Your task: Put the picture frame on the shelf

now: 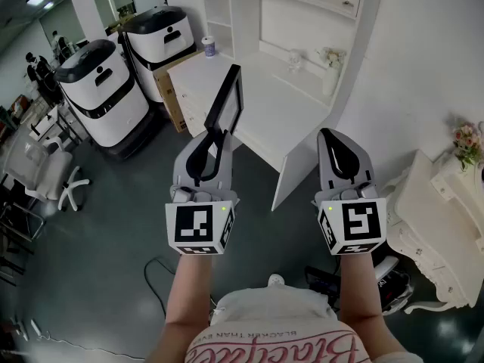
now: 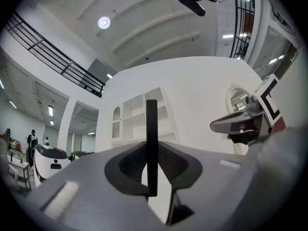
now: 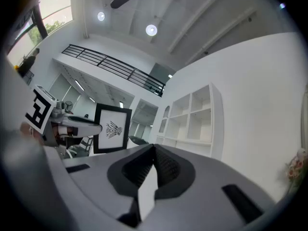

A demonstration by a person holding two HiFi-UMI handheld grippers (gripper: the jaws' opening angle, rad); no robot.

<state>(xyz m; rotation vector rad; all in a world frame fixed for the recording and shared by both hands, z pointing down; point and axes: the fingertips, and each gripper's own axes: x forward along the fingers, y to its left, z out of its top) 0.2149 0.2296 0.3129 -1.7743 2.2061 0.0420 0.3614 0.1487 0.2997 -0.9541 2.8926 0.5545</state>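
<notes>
The picture frame (image 1: 228, 99) is pinched by the left claw (image 1: 215, 136) at its lower edge and is held upright in the air, seen against the near edge of the white surface (image 1: 276, 108). In the left gripper view the picture frame (image 2: 151, 143) is seen edge-on, clamped between the two pads of the left claw (image 2: 152, 174). The right claw (image 1: 333, 136) is held level beside it, well apart from the frame. Its jaws are pressed together with nothing between them, as is seen in the right gripper view (image 3: 154, 150). The shelf (image 1: 218, 10) is set above the far edge of the surface.
</notes>
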